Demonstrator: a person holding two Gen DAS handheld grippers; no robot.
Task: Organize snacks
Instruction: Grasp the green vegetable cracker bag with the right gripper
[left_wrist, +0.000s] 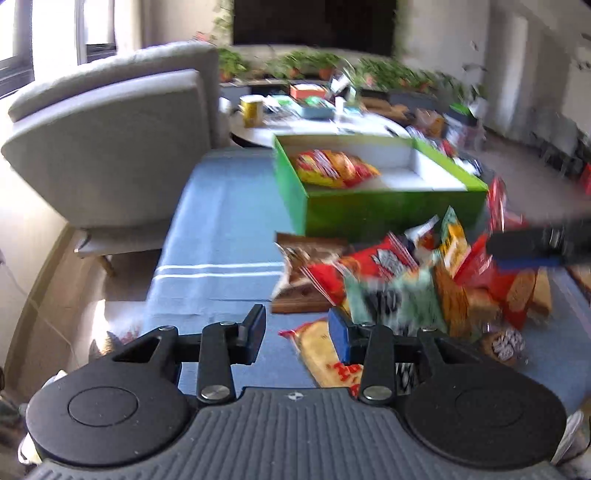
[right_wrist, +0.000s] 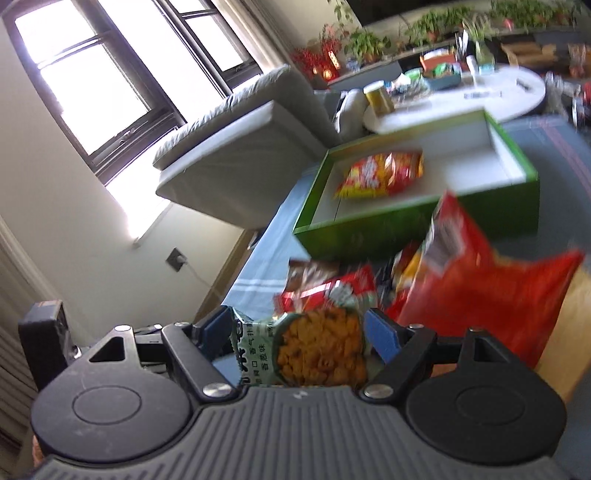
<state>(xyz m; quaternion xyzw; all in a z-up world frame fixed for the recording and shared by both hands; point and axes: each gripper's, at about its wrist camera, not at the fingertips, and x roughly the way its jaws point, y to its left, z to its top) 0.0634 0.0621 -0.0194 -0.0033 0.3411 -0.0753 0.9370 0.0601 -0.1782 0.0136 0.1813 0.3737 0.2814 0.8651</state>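
- The left gripper (left_wrist: 297, 334) hangs low over the blue-covered surface (left_wrist: 221, 236), its fingers (left_wrist: 255, 332) apart with nothing between them.
- Just ahead of it and to the right lies a heap of snack bags (left_wrist: 406, 280): red, brown, green and orange packets piled loosely and touching one another; motion blur hides most of the print.
- A yellow-and-red flat packet (left_wrist: 321, 354) lies right under the left gripper's right finger.
- Beyond the heap stands a green box (left_wrist: 369, 210) with a white inside, open at the top, on the same surface.
- One red-and-yellow snack bag (left_wrist: 336, 168) lies flat inside the box, in its left part; the right part shows only white floor.
- The right gripper (right_wrist: 299, 332) is tilted, its fingers (right_wrist: 384, 332) spread; a green-and-white bag (right_wrist: 310, 350) with orange pieces pictured on it sits between them. Whether the fingers press on it cannot be told.
- In the left view the right gripper's dark finger with a blue pad (left_wrist: 535, 251) reaches in over the heap from the right edge.
- A large red bag (right_wrist: 491, 291) stands up just right of the right gripper, in front of the box.
- Behind the surface are a grey armchair (left_wrist: 122, 155) and a round white table (right_wrist: 480, 99) crowded with small items.
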